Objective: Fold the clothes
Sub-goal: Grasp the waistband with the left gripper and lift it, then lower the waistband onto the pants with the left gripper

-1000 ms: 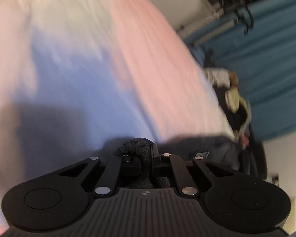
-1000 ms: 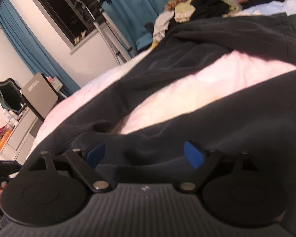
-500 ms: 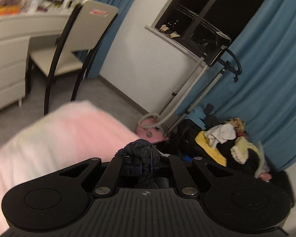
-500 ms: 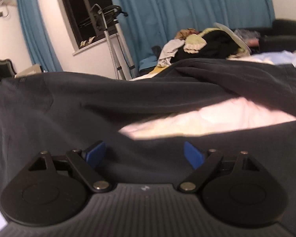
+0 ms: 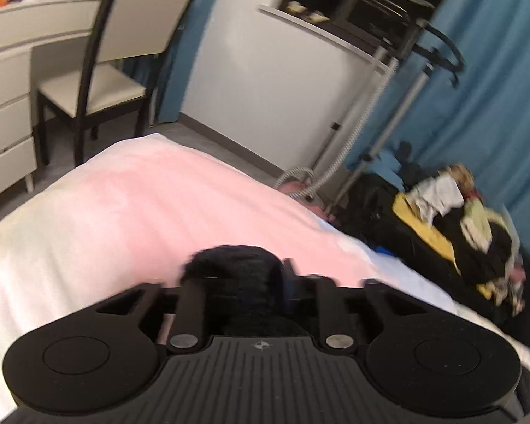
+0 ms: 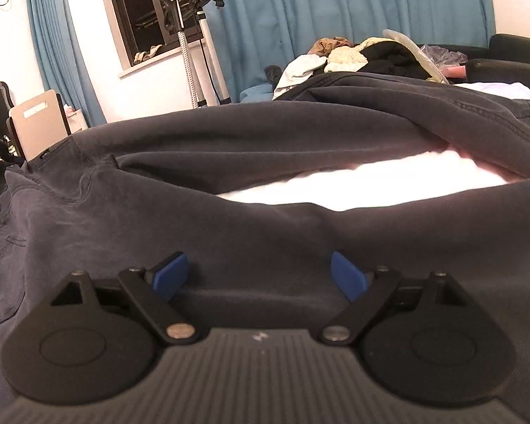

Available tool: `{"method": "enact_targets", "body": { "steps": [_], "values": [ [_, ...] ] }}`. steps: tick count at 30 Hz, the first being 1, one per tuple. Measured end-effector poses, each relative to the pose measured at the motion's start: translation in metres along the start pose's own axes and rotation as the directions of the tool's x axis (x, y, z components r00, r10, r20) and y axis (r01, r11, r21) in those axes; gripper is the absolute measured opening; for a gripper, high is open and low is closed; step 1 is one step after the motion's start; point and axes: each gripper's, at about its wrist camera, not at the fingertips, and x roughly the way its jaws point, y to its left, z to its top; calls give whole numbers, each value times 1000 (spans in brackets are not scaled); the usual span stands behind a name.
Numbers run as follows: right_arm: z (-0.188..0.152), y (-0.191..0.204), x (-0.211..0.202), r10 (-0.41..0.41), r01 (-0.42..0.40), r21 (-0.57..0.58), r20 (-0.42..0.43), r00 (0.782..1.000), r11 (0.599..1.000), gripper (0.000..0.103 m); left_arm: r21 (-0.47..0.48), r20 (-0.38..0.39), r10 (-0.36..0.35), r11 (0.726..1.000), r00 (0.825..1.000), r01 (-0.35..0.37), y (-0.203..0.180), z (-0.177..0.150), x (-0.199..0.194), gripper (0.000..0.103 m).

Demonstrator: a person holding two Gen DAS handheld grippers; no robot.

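A dark grey pair of trousers (image 6: 265,148) lies spread over the pink-white bed cover (image 6: 353,183) in the right wrist view. My right gripper (image 6: 259,274) is open, its blue fingertips (image 6: 168,272) low over the near trouser fabric, holding nothing. My left gripper (image 5: 243,279) is shut on a bunched dark fold of the trousers (image 5: 236,265), held above the pink bed cover (image 5: 141,205). The rest of the trousers is hidden in the left wrist view.
A heap of mixed clothes (image 5: 455,219) lies at the far right of the bed, also in the right wrist view (image 6: 364,56). A garment steamer stand (image 5: 388,99), blue curtains (image 6: 335,17), a chair (image 5: 116,70) and white drawers (image 5: 7,113) stand beyond the bed.
My left gripper has swung up from facing the bed cover to facing the room, still clamped on the dark fabric. The trouser end at the left has been pulled across the bed.
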Motion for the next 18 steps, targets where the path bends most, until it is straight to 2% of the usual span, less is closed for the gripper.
{"method": "enact_targets", "body": {
  "steps": [2,4,6,10,12,15,18],
  "values": [
    [1,0,-3,1,-1,7,5,1000,1000,89,51,-1,-30,998,1000,30,-9,-6,-19,76],
    [3,1,-8,2,-2,12,11,1000,1000,89,113,6,-17,993,1000,16,-19,-15,-42,85],
    [5,1,-16,4,-4,17,21,1000,1000,89,174,5,12,985,1000,-13,-28,-28,-67,86],
    [11,3,-37,14,-15,20,59,998,1000,89,198,-29,28,980,999,-22,-34,-63,-115,88],
    [13,4,-49,21,-23,20,79,997,1000,89,167,-41,30,986,999,-23,-33,-87,-140,88],
    [16,3,-67,33,-36,27,107,994,999,89,19,-57,21,1000,998,-20,-21,-124,-171,89],
    [17,2,-82,24,-28,38,110,994,999,89,-130,-114,12,991,993,-27,-9,-166,-186,89]
  ]
}}
